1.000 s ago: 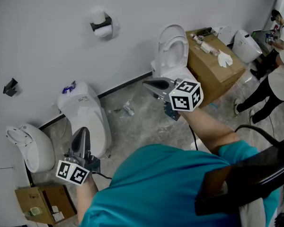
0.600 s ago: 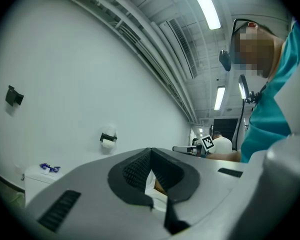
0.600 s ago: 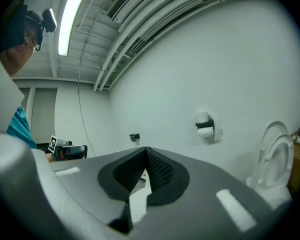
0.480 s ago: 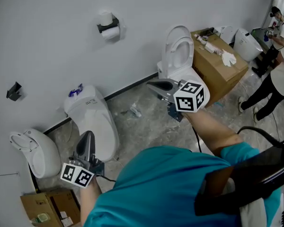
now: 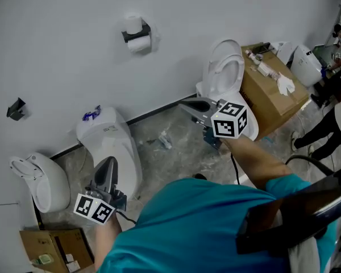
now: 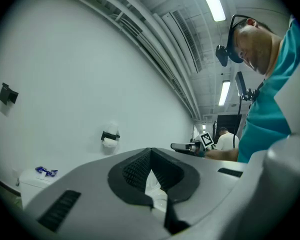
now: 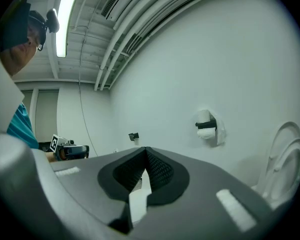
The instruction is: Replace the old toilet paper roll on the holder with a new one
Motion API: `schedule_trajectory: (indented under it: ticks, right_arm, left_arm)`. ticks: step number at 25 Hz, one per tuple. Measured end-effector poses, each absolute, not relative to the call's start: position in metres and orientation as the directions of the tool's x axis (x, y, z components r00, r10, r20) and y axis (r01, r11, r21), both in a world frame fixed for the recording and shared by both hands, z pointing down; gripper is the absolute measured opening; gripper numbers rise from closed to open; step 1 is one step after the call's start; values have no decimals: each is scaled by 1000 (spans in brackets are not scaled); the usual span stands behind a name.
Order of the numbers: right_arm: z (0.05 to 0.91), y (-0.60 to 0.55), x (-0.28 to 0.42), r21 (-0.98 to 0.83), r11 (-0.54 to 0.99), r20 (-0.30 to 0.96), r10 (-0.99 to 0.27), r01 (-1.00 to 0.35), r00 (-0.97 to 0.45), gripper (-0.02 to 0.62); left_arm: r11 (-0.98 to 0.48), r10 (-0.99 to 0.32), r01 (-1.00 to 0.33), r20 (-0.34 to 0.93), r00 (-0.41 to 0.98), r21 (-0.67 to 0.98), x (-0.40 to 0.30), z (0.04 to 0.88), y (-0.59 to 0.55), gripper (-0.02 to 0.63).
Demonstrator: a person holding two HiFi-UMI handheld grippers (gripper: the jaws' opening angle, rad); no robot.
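A black wall holder (image 5: pixel 137 34) carries a white toilet paper roll (image 5: pixel 140 44), and a second roll (image 5: pixel 134 23) stands upright on top of it. The holder also shows in the left gripper view (image 6: pixel 109 135) and in the right gripper view (image 7: pixel 206 125). My left gripper (image 5: pixel 109 164) is shut and empty, low at the left over a closed white toilet (image 5: pixel 109 140). My right gripper (image 5: pixel 186 104) is shut and empty too, pointing left at mid-height, well below and right of the holder. Both are far from the rolls.
A toilet with a raised lid (image 5: pixel 227 73) stands against the wall beside a cardboard box (image 5: pixel 271 95) with loose items on it. Another toilet (image 5: pixel 38 181) sits at far left, a black bracket (image 5: pixel 15 108) is on the wall, and a person (image 5: pixel 335 115) stands at right. Debris (image 5: pixel 162 140) lies on the floor.
The whole scene has slid rightward and slightly down in the head view: holder, toilets and box. Both grippers travelled along with me and stayed shut.
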State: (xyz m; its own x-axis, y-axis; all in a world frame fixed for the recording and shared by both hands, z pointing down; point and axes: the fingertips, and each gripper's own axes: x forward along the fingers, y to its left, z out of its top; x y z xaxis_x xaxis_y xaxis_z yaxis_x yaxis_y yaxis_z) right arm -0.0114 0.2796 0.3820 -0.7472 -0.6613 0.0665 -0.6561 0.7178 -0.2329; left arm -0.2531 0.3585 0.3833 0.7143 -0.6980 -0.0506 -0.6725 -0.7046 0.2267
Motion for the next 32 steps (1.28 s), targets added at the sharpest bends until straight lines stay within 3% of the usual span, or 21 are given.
schedule_trajectory:
  ticks: [10, 16, 22, 32]
  right_arm:
    - [372, 156, 67, -186, 798, 90, -567, -573, -819, 3]
    - [381, 106, 98, -206, 791, 99, -569, -576, -816, 3]
    - [392, 60, 94, -227, 764, 112, -596, -604, -795, 3]
    - [371, -20, 24, -207, 703, 85, -680, -681, -728, 3]
  left_arm:
    - [-653, -753, -719, -110, 648, 236, -154, 366, 247, 8]
    - [-658, -746, -712, -80, 661, 245, -121, 373, 197, 8]
    - [-684, -720, -685, -84, 688, 252, -127, 377, 143, 8]
    - [-787, -605, -577, -86, 792, 219, -192, 368, 46, 8]
